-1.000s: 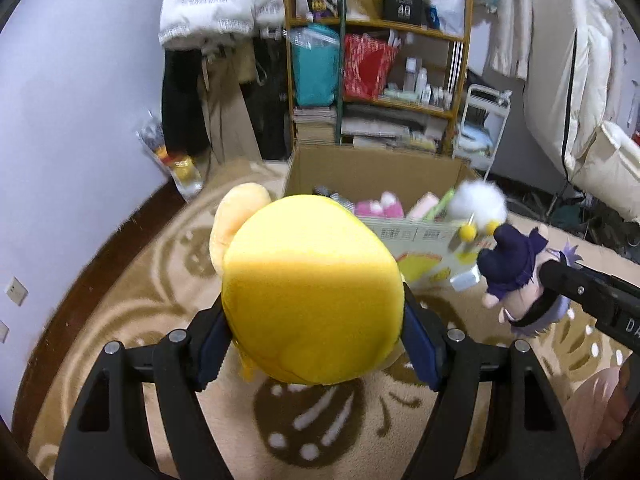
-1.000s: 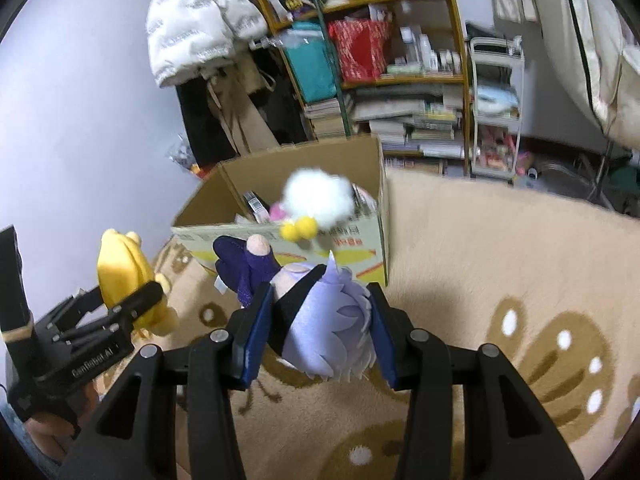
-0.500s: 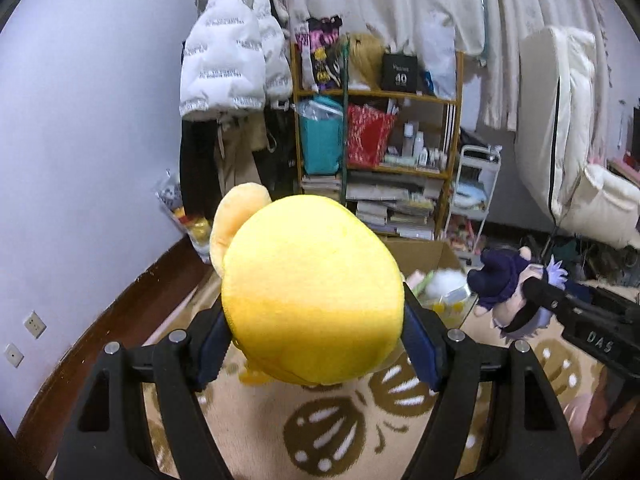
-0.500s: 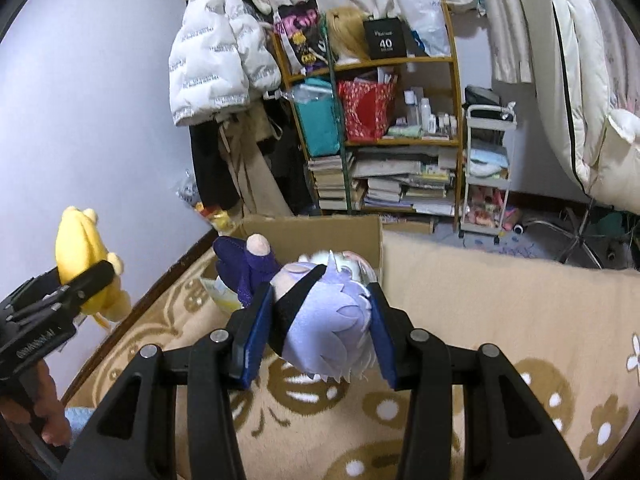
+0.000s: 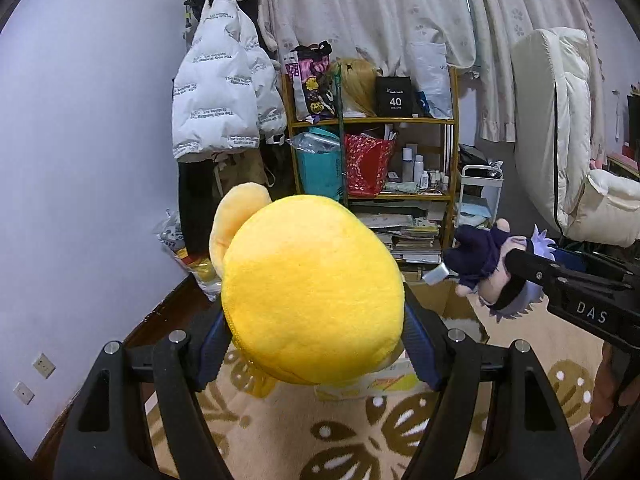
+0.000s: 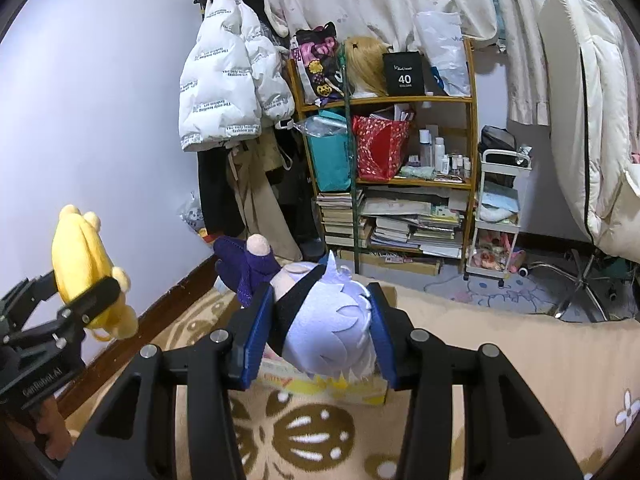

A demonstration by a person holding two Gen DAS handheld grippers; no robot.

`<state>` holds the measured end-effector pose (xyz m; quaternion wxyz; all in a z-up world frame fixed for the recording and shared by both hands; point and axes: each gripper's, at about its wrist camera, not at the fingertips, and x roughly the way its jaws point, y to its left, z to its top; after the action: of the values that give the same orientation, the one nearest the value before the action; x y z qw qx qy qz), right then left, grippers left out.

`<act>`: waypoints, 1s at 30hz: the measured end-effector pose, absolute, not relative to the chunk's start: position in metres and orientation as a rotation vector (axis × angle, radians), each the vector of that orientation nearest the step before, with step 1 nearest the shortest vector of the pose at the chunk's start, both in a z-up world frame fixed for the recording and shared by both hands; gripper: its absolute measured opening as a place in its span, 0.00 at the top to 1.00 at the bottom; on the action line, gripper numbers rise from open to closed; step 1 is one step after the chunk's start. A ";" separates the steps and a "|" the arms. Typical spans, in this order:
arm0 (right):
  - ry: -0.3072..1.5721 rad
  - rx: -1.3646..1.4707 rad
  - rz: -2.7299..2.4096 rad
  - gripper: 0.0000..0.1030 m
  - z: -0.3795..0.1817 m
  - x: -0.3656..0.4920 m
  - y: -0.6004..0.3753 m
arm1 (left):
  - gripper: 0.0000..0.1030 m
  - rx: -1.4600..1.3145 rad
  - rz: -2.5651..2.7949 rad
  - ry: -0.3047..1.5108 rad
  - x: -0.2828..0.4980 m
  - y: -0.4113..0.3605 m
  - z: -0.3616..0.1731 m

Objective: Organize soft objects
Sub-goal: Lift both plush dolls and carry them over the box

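Observation:
My left gripper is shut on a round yellow plush toy that fills the middle of the left wrist view; the toy also shows at the left of the right wrist view. My right gripper is shut on a small doll with pale lilac hair and dark blue clothes; the doll also shows at the right of the left wrist view. Both are held up in the air above a cardboard box, which is mostly hidden behind the toys. Its printed front shows below the doll.
A beige patterned rug covers the floor. A wooden shelf with books, bags and bottles stands at the back, a white jacket hangs to its left, a white trolley stands to its right. The wall is at the left.
Both grippers have risen and tilted upward with their toys still held. The box has dropped low in both views and the shelf and curtains now fill the background.

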<state>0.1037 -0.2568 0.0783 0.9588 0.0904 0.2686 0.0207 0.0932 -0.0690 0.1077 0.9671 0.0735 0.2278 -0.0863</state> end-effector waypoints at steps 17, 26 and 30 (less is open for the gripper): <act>0.614 0.178 0.035 0.52 0.049 0.166 -0.261 | 0.28 0.101 -0.194 0.530 0.176 -0.077 0.080; 0.690 0.208 0.028 0.52 0.018 0.184 -0.267 | 0.27 0.091 -0.219 0.618 0.211 -0.087 0.041; 0.723 0.210 0.036 0.51 0.007 0.186 -0.265 | 0.27 0.094 -0.231 0.654 0.217 -0.092 0.028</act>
<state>0.1860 -0.2651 0.0066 0.9298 0.1024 0.3530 0.0176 0.2166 -0.0916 0.0282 0.9394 0.0460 0.3204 -0.1133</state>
